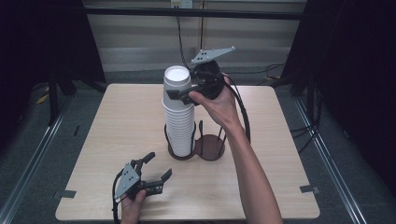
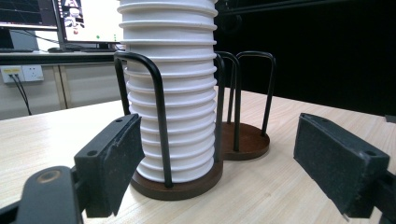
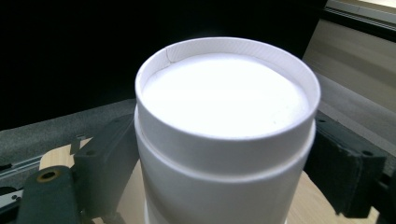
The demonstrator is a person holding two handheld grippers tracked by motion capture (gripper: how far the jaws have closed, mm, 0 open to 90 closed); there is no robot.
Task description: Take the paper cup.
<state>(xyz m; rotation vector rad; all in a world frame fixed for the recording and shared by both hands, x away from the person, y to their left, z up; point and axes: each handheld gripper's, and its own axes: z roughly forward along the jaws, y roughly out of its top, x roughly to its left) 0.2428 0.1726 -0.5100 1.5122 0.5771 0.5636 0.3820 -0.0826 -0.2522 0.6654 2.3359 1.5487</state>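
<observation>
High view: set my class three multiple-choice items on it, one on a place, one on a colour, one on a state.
1. Where does the cup stack stand in the holder?
A. in its left bay
B. in its right bay
C. beside it on the table

2. What colour are the cups?
A. white
B. red
C. blue

3. How are the left tongs?
A. shut on a cup
B. open, holding nothing
C. shut on the holder's wire

Answers:
1 A: the stack rises from the left bay, while the right bay lies bare.
2 A: every cup in the stack is white.
3 B: their pads stand wide apart with nothing gripped.
</observation>
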